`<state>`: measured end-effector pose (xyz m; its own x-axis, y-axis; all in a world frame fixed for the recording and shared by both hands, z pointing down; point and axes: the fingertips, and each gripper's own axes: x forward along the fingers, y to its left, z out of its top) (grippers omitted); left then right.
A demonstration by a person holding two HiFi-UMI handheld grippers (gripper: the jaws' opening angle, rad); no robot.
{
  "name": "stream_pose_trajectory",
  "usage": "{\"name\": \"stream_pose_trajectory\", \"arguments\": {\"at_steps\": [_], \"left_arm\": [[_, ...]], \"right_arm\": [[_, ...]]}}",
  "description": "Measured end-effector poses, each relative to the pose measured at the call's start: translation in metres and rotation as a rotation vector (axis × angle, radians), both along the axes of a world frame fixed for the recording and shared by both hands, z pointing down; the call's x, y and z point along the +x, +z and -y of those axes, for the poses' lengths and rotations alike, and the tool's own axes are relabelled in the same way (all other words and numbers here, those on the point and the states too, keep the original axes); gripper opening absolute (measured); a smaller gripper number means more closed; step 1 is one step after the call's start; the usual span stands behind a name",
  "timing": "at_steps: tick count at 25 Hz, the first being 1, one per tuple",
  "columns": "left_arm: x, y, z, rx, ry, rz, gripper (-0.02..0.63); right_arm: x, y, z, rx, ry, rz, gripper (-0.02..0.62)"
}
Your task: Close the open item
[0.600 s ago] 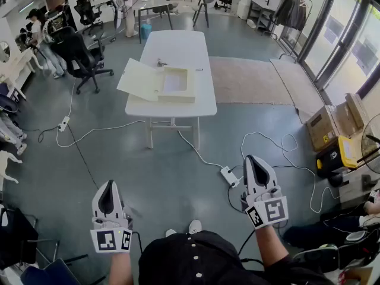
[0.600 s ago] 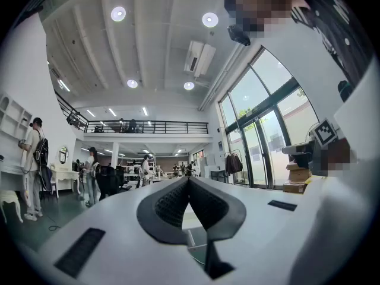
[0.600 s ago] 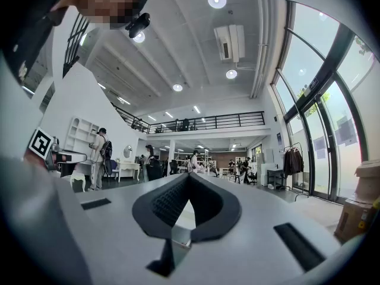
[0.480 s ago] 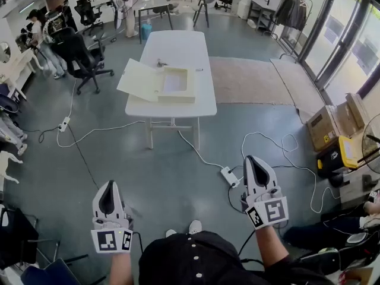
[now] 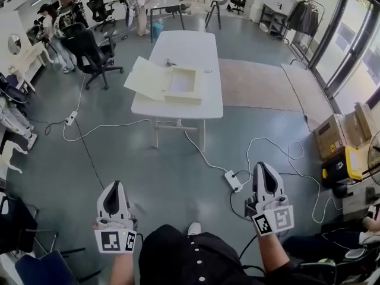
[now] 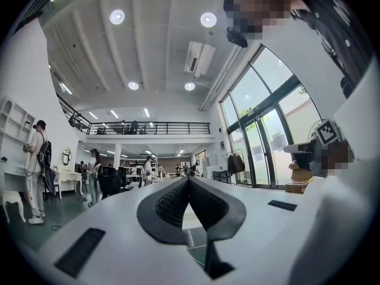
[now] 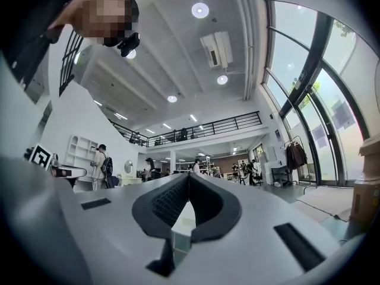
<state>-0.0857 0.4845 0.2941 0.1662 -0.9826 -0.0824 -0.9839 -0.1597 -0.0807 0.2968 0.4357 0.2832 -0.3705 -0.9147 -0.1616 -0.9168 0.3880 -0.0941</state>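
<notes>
left gripper [image 5: 115, 186] and right gripper [image 5: 263, 167] level, jaws together — box [image 5: 182, 83] well ahead

The box [image 5: 183, 83] lies on the table [image 5: 185, 46], at its near end. The lid [image 5: 145, 76] is spread to the left, past the table's left edge. A chair [image 5: 89, 46] stands left of the table, a rug [image 5: 255, 85] lies right of it, and a second table [image 5: 163, 3] stands behind it. A power strip [image 5: 233, 181] lies on the floor before the table, and another strip [image 5: 71, 118] lies to its near left. Cartons [image 5: 332, 136] stand well to the table's right. The left gripper [image 5: 114, 184] and right gripper [image 5: 262, 165] are well before the table.
</notes>
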Motion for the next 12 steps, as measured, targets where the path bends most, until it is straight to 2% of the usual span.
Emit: {"name": "stream_pose_trajectory", "arguments": {"at_steps": [8,9,11,12], "left_arm": [[0.011,0.01,0.003,-0.007,-0.003,-0.007,0.017],[0.011,0.008,0.006,-0.001,-0.005,-0.005,0.017],[0.008,0.005,0.013,0.015,-0.006,0.003,0.016],[0.006,0.004,0.017,0.022,-0.005,0.006,0.017]], "right_arm": [[0.002,0.009,0.01,-0.01,-0.026,-0.026,0.034],[0.002,0.009,0.014,-0.01,-0.028,-0.024,0.063],[-0.001,0.01,0.022,-0.012,-0.031,-0.018,0.176],[-0.002,0.01,0.026,-0.013,-0.03,-0.015,0.199]]}}
